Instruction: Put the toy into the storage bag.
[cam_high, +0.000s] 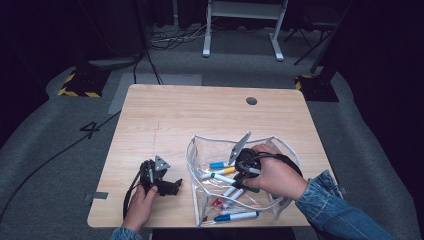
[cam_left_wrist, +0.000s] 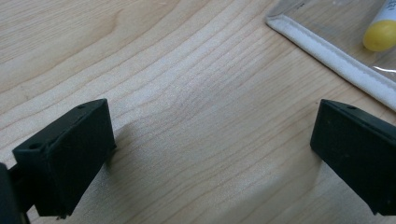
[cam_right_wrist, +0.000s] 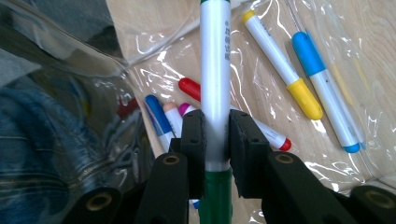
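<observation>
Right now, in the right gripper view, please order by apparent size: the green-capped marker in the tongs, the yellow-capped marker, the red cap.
1. Green-capped marker, largest, though it is nearest the camera and clamped in the right tongs.
2. Yellow-capped marker, clearly shorter-looking.
3. Red cap, smallest; only partly visible behind the held marker.

A recording lab or studio is showing here: a light wooden table (cam_high: 200, 115) is standing alone on grey carpet (cam_high: 50, 140), with dark curtains hanging all around it. Black cables (cam_high: 150, 60) are trailing across the floor, and stand bases taped in yellow-and-black hazard stripes (cam_high: 80, 84) are flanking the table.
</observation>
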